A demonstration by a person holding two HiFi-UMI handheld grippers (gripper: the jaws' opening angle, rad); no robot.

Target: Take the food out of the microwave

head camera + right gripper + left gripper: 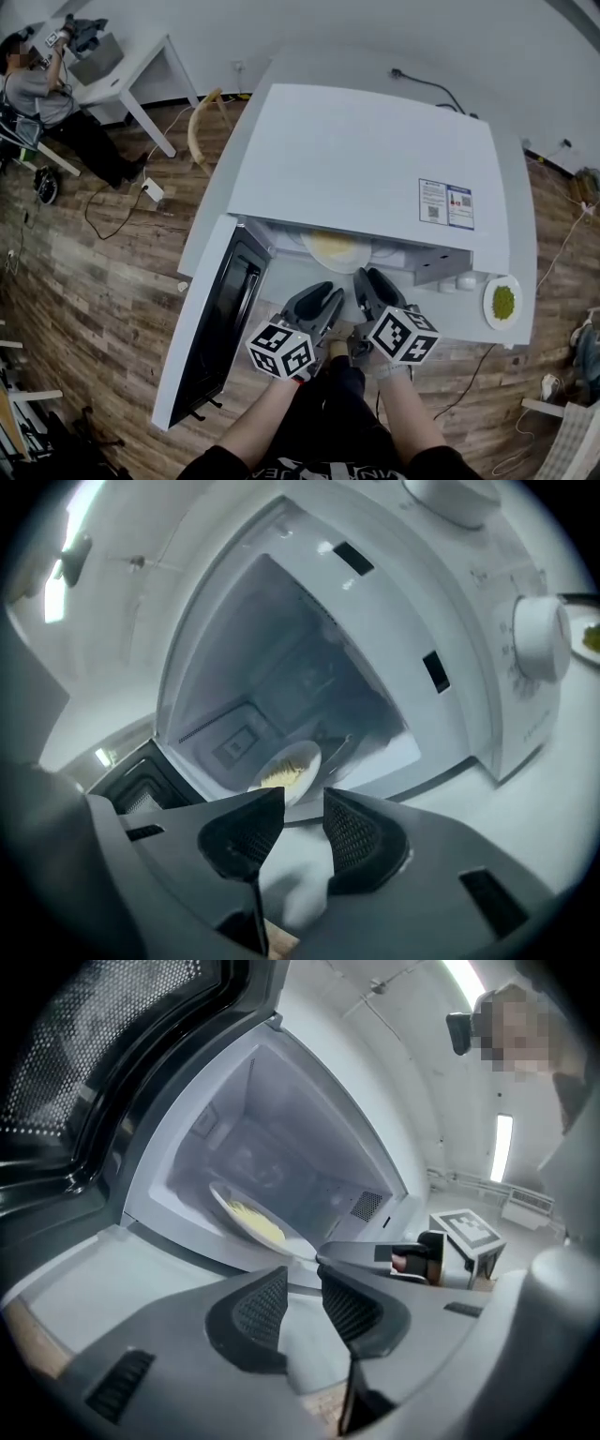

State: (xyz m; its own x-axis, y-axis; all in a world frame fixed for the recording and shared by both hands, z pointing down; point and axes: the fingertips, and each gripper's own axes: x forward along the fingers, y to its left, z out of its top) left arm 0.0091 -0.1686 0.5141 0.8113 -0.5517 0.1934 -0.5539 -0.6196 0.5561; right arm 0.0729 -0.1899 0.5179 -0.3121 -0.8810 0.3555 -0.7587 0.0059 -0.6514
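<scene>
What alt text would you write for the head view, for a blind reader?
From above: a white microwave, door swung open leftward, with a plate of yellow food inside. The left gripper and right gripper hover empty before the opening; a small plate of green food sits at the right.

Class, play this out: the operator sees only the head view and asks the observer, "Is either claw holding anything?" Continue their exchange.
Observer: No. The left gripper view shows the left claw with its jaws slightly apart and nothing between them.
Operator: And the right one?
Observer: The same. The right claw has a narrow gap between its jaws, and the gap is empty.
Operator: The top of the microwave hides most of the plate from me. Where does it sit?
Observer: The plate with the yellow food lies on the cavity floor, beyond both claws. Neither claw touches it.
</scene>
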